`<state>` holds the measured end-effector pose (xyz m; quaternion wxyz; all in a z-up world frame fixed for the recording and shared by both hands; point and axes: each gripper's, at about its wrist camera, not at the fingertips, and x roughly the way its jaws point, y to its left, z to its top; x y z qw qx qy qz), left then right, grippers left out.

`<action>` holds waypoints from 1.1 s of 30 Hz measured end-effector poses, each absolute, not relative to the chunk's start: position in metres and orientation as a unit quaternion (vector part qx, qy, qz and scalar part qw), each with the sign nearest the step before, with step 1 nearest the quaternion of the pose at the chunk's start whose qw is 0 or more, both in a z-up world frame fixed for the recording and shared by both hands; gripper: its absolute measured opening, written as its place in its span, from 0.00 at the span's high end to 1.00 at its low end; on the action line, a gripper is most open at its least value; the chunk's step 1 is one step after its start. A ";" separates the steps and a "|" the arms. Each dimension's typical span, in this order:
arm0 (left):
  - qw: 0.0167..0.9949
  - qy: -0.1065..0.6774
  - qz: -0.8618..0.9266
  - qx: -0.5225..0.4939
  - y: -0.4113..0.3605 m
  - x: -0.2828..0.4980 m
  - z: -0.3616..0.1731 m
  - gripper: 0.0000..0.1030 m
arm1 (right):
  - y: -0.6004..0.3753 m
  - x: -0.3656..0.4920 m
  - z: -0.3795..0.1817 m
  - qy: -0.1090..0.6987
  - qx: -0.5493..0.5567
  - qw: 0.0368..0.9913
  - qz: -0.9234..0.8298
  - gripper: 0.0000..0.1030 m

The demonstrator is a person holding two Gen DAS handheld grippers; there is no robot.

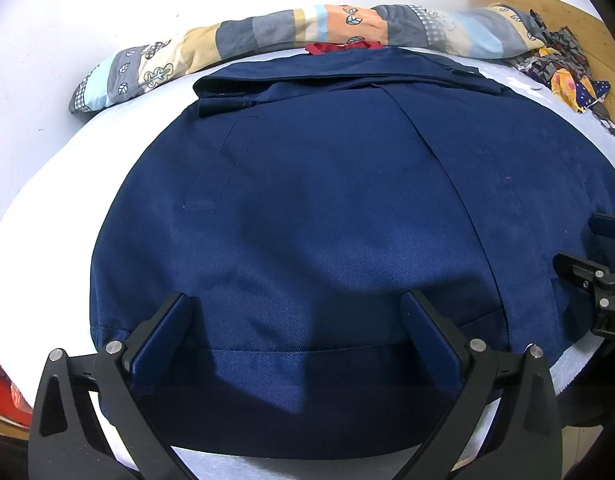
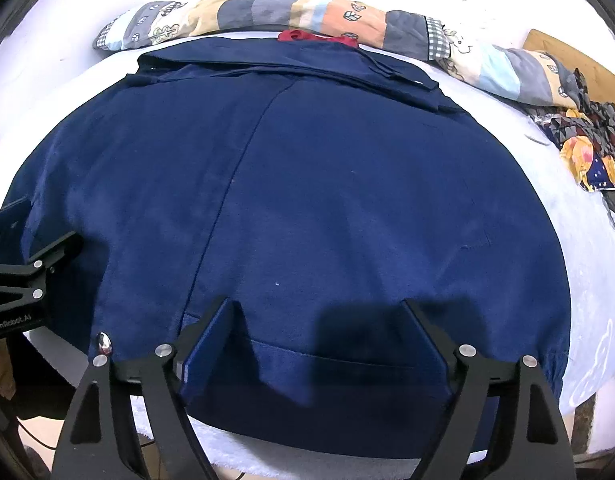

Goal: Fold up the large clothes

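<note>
A large navy blue garment (image 1: pixel 327 208) lies spread flat on a white padded table (image 1: pixel 35 208), sleeves folded across its far end; it also fills the right wrist view (image 2: pixel 327 200). A red collar (image 1: pixel 339 46) shows at its far edge. My left gripper (image 1: pixel 295 308) is open and empty, hovering over the near hem on the left part. My right gripper (image 2: pixel 319 312) is open and empty over the near hem on the right part. Each gripper shows at the edge of the other's view, the right (image 1: pixel 599 276) and the left (image 2: pixel 23 264).
A rolled patchwork quilt (image 1: pixel 267 40) lies along the table's far side. A crumpled patterned cloth (image 1: pixel 567 68) sits at the far right by a wooden board (image 1: pixel 579 12). A red box (image 1: pixel 3 384) stands below the table's left edge.
</note>
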<state>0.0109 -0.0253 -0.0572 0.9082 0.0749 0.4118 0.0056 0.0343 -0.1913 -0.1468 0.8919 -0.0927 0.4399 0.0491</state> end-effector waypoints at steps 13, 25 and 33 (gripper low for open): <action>0.903 0.425 -0.002 0.067 -0.021 0.012 -0.055 0.00 | -0.200 0.035 -0.143 0.454 -0.071 0.887 0.053 0.17; 0.907 0.420 0.024 0.014 0.017 0.015 -0.030 0.00 | -0.275 0.032 -0.099 0.411 0.087 0.907 0.036 0.19; 0.879 0.466 0.008 -0.101 0.108 0.033 -0.003 0.00 | -0.377 0.031 -0.087 0.397 0.235 0.887 -0.024 0.18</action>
